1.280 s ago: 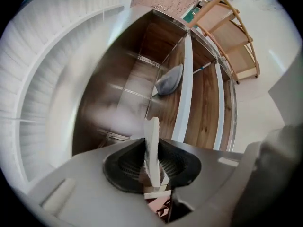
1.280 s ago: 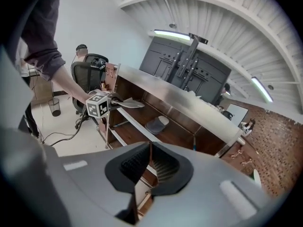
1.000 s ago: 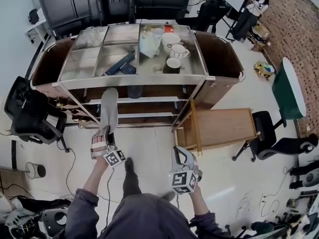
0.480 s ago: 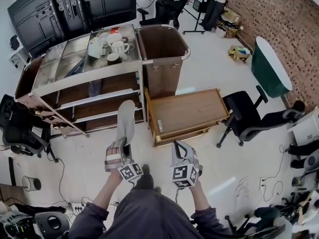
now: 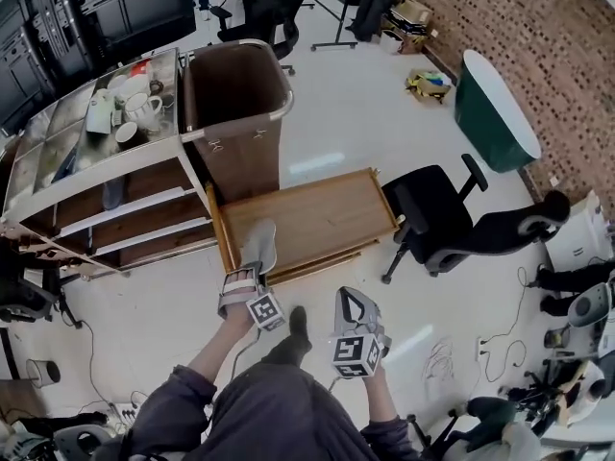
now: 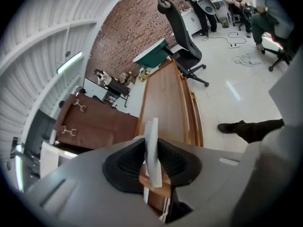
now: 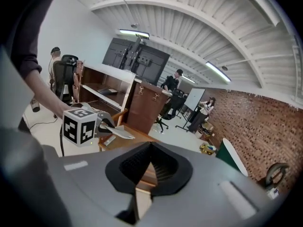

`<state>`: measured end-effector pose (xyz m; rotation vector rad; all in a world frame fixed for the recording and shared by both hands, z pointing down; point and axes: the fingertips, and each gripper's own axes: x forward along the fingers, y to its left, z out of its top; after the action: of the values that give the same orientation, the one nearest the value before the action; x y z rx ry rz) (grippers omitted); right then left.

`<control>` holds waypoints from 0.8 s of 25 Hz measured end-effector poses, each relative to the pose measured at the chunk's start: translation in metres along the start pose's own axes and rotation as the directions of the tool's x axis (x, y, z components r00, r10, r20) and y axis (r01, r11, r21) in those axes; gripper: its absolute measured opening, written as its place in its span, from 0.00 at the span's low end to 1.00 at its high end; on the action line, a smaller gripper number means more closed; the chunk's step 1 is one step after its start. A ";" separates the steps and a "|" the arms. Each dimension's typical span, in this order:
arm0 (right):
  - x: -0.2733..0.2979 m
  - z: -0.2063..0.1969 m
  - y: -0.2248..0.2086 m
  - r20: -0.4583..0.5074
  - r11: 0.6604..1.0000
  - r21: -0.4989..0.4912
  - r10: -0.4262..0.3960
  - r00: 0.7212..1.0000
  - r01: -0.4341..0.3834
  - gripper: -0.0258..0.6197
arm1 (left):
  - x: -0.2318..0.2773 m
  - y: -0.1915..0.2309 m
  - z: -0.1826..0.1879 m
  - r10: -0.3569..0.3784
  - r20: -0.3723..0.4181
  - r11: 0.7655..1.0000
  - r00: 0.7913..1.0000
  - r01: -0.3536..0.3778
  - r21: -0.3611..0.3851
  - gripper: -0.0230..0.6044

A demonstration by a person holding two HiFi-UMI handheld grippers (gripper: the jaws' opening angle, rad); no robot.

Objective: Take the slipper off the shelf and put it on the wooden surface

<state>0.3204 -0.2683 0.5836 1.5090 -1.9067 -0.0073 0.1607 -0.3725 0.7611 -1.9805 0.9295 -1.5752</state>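
A long grey slipper (image 5: 258,247) is clamped at its heel end by my left gripper (image 5: 241,279). Its toe reaches over the near edge of the low wooden surface (image 5: 317,215). In the left gripper view the slipper (image 6: 152,135) stands edge-on between the two black pads, with the wooden surface (image 6: 166,96) stretching ahead. The left gripper (image 6: 152,149) is shut on it. My right gripper (image 5: 353,311) hangs lower right, above the floor, shut with nothing in it. The right gripper view shows the left gripper's marker cube (image 7: 80,126) and the slipper (image 7: 117,133) over the wood.
The metal shelf cart (image 5: 108,177) with mugs (image 5: 144,109) on top stands at the left, a brown bin (image 5: 236,92) beside it. A black office chair (image 5: 434,209) sits right of the wooden surface, and a green round table (image 5: 496,113) is farther right. Cables lie on the floor.
The view has swung from the shelf cart to the wooden surface. My left gripper has carried the slipper rightward from the shelf to the wood's near edge. The right gripper stayed low.
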 end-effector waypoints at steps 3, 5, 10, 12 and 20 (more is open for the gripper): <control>0.018 -0.020 -0.046 -0.043 0.999 0.026 0.019 0.999 -0.018 0.04 | 0.056 -0.020 0.013 -0.012 -0.055 1.000 0.998 0.014 0.027 0.20; 0.035 -0.026 -0.075 -0.054 0.999 0.029 0.026 0.998 -0.024 0.04 | 0.087 -0.036 0.026 -0.064 -0.062 0.997 0.996 0.066 0.037 0.22; 0.066 -0.022 -0.112 -0.042 0.997 0.028 0.077 0.996 -0.076 0.04 | 0.113 -0.096 0.052 -0.262 -0.110 0.964 0.959 0.266 0.019 0.35; 0.076 -0.021 -0.113 -0.038 0.994 0.008 0.112 0.993 -0.112 0.04 | 0.113 -0.110 0.053 -0.327 -0.141 0.945 0.934 0.323 -0.055 0.44; 0.070 -0.005 -0.085 0.037 0.964 -0.091 0.253 0.967 -0.249 0.04 | 0.063 -0.069 0.061 -0.181 -0.128 0.972 0.975 0.158 -0.172 0.61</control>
<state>0.3895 -0.3536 0.5882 1.2119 -2.0978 -0.0111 0.2431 -0.3763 0.8363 -2.1298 0.9932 -1.8080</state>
